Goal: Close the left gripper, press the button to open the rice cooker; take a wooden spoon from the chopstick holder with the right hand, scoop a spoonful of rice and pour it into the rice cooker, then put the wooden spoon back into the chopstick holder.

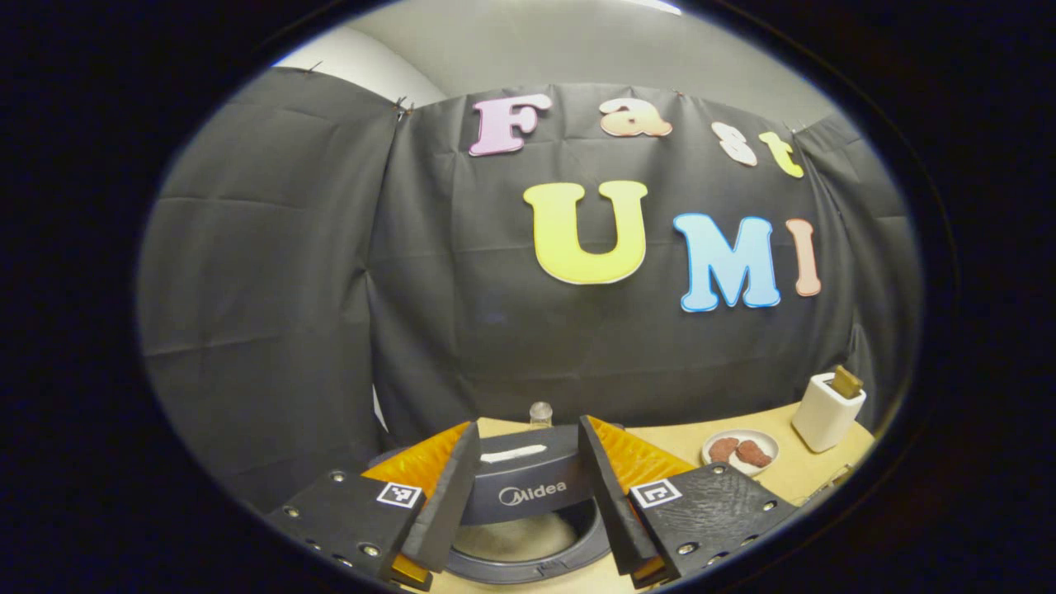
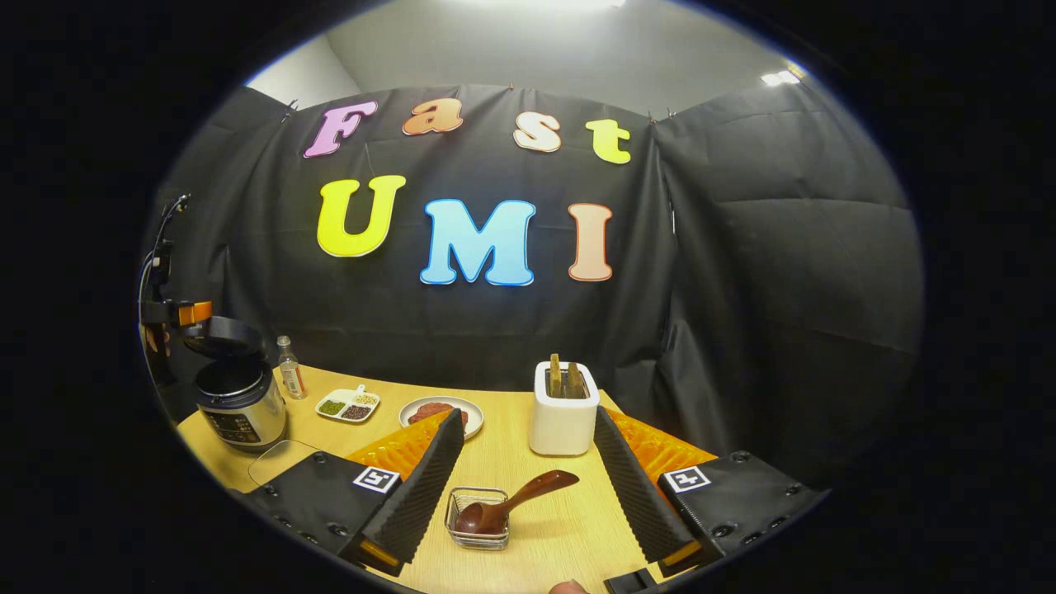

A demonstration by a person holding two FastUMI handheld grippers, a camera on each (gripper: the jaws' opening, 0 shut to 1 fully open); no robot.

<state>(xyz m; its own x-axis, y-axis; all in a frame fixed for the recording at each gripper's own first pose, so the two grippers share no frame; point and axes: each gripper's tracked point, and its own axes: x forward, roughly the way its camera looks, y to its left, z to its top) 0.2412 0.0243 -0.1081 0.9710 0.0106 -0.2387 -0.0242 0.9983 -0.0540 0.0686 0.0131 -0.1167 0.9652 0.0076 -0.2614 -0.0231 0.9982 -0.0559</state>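
In the left gripper view, my left gripper (image 1: 529, 422) is open and hovers just above the rice cooker (image 1: 528, 561). The cooker's lid (image 1: 528, 478) stands raised between the fingers, and the inner pot shows below. The right gripper view has the same cooker (image 2: 239, 408) at the far left with the left gripper (image 2: 177, 313) by its raised lid. My right gripper (image 2: 528, 412) is open above the table. Between its fingers lies the wooden spoon (image 2: 516, 499), its bowl resting in a small glass dish (image 2: 477, 521). The white chopstick holder (image 2: 563, 408) stands behind, with wooden handles sticking out.
A plate (image 2: 441, 410) of reddish pieces, a divided dish (image 2: 348, 404) of beans and a small bottle (image 2: 289, 367) stand between cooker and holder on the wooden table (image 2: 561, 536). A clear sheet (image 2: 276, 462) lies before the cooker. Black cloth walls close the back and sides.
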